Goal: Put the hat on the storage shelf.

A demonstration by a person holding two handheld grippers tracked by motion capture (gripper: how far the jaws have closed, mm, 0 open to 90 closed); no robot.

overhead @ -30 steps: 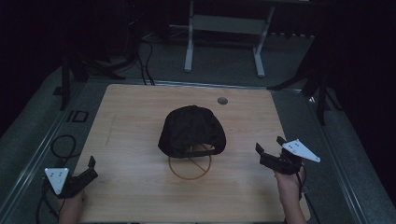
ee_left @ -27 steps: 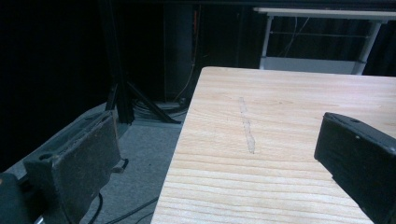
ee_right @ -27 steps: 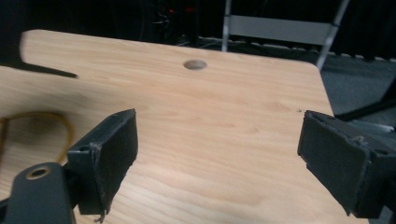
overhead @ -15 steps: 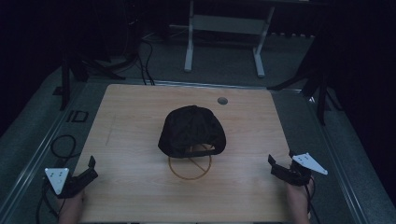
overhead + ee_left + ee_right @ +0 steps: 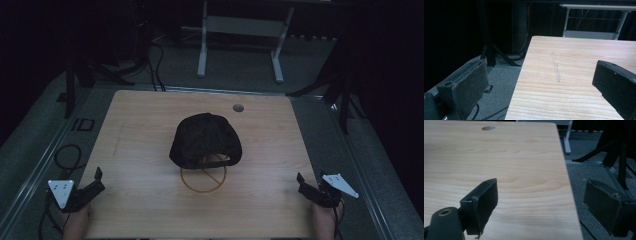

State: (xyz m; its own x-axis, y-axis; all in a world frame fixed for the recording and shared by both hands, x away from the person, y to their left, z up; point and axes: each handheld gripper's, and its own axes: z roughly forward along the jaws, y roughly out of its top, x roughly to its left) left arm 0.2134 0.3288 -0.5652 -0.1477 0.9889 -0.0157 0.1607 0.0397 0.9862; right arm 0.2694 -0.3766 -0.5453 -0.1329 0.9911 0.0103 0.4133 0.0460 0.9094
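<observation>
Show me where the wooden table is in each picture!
High view: the table fills the middle, under the black cap.
Left gripper view: it takes the right side, with floor at left.
Right gripper view: it takes the left and middle.
Shared landmarks: pale streak; round hole.

black tongs (image 5: 95, 181), grey three-cornered plates, cables
</observation>
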